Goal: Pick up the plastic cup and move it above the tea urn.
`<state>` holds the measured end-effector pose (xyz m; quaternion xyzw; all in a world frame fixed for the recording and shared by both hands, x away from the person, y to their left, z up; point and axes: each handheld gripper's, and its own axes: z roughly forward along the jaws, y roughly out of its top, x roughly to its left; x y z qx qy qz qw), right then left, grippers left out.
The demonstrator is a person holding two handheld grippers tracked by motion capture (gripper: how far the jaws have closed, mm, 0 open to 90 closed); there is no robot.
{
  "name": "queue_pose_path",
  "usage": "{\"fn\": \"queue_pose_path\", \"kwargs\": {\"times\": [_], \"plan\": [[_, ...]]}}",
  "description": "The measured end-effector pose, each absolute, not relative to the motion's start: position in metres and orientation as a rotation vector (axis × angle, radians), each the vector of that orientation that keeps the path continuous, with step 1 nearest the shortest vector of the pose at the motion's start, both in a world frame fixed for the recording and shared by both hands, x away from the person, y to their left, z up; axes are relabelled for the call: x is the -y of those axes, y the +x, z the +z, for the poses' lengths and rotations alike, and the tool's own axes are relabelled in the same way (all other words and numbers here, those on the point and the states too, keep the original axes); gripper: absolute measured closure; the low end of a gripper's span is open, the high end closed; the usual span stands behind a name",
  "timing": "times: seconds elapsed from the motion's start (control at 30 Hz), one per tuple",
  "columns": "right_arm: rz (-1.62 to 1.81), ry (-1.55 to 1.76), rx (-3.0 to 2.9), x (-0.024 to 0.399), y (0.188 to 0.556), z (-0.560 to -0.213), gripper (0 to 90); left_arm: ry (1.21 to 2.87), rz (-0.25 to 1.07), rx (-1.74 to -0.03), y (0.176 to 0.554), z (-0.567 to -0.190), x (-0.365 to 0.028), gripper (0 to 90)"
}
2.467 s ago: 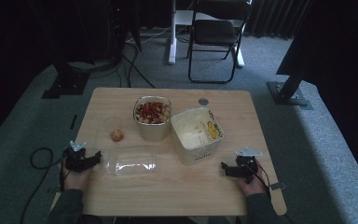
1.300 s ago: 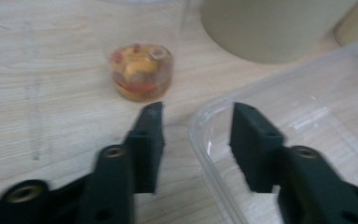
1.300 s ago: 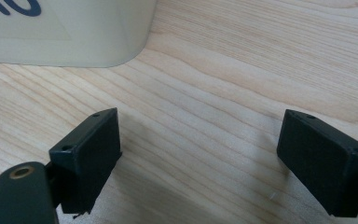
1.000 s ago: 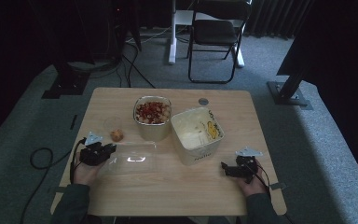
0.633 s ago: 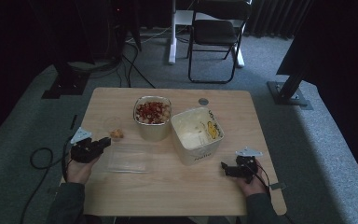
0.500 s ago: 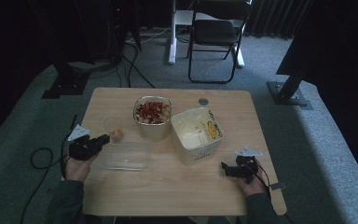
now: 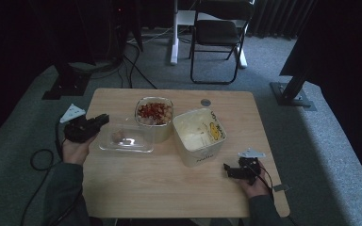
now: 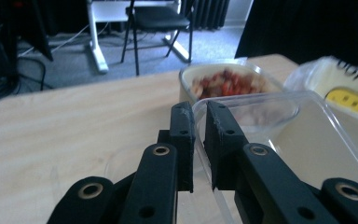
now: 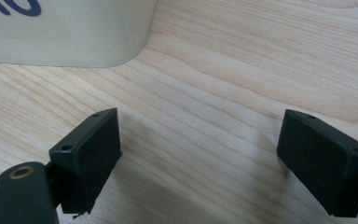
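At left of the high view, the left gripper [image 7: 96,123], clenched on the clear lid [image 7: 127,139], should lift level toward the food bowl [image 7: 155,113].

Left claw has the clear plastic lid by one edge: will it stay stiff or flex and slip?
The clear lid looks thin, so held by its rim alone it will probably flex and sag at the far end. The left claw pinches only a narrow strip of glossy plastic, so it may slip. It seems very light, easily swung.
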<state>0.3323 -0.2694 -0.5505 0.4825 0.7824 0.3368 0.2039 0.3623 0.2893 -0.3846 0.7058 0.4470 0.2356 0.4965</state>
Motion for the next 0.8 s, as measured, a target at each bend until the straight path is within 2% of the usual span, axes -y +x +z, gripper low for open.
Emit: {"fn": "queue_pose_path", "kwargs": {"times": [0.13, 0.33, 0.8], "plan": [[0.938, 1.342, -2.183, 0.270, 0.332, -0.551, 12.9, 1.716, 0.586, -1.065, 0.375, -0.369, -0.279, 83.7], [0.940, 1.345, -2.182, 0.269, 0.332, -0.550, 12.9, 1.734, 0.544, -1.012, 0.388, -0.354, -0.261, 86.2], [0.939, 1.344, -2.182, 0.269, 0.332, -0.550, 12.9, 1.689, 0.519, -0.967, 0.395, -0.330, -0.251, 86.7]]}}
